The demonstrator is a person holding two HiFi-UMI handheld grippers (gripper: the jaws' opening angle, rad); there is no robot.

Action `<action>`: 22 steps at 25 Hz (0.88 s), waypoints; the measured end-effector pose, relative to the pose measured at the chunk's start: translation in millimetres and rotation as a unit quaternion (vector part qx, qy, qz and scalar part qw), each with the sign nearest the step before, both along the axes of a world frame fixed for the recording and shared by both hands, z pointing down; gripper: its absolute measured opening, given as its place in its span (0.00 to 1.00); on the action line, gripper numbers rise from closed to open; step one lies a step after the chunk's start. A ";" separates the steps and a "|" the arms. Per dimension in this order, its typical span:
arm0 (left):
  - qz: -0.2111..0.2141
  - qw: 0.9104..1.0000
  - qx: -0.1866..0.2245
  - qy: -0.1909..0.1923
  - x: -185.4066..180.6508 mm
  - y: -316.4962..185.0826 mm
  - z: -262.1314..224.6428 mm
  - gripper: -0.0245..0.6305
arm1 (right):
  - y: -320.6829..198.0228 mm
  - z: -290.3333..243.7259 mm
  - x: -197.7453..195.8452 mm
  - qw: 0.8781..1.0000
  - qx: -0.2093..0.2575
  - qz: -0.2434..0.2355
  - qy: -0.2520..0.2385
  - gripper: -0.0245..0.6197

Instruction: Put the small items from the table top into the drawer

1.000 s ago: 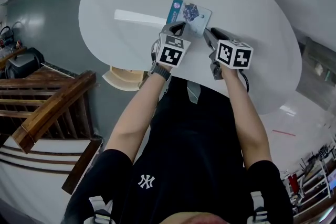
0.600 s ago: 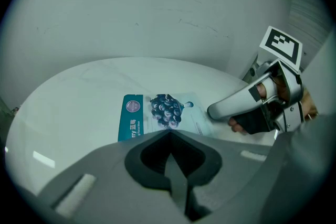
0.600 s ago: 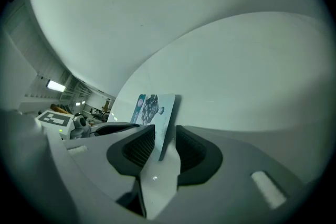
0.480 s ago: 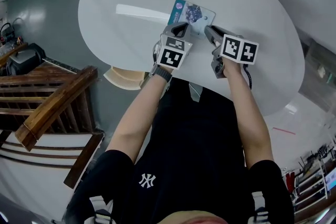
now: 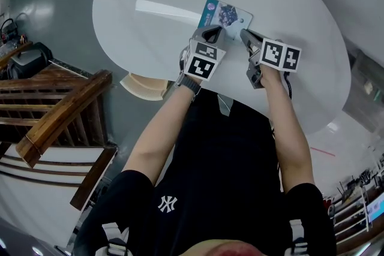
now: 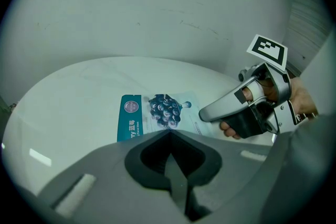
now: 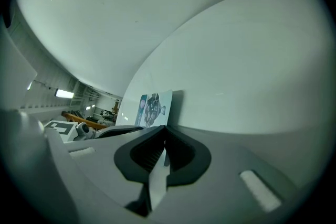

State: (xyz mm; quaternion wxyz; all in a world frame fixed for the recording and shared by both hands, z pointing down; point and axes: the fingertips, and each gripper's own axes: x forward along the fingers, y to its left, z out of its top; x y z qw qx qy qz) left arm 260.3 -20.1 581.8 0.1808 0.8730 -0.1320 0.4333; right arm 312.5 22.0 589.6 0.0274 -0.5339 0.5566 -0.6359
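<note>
One flat packet (image 5: 228, 14) with a teal strip and a blueberry picture, on the white oval desk (image 5: 288, 3), at 12 o'clock from the person holding the tools. Left tongs (image 5: 213, 33): closed on the packet's near edge, at its 7 o'clock corner. Right tongs (image 5: 245, 34): jaws have just been closing and pinch the packet at its 5 o'clock corner, the thin sheet between the pads. One wooden railing (image 5: 60, 117), off the desk at 8 o'clock.
</note>
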 end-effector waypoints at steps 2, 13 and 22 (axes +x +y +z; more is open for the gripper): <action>-0.003 1.000 0.000 0.001 0.1 -0.5 0.7 0.04 | -1.1 -3.8 -0.3 1.000 0.012 -0.001 -0.001 0.08; -0.063 0.997 0.024 0.048 -16.6 -10.6 -48.2 0.04 | -13.4 -68.6 -14.0 0.993 0.115 -0.004 -0.004 0.08; -0.105 0.990 0.040 0.091 -38.7 -4.8 -93.4 0.04 | -19.6 -124.6 -33.1 0.984 0.175 -0.025 0.001 0.08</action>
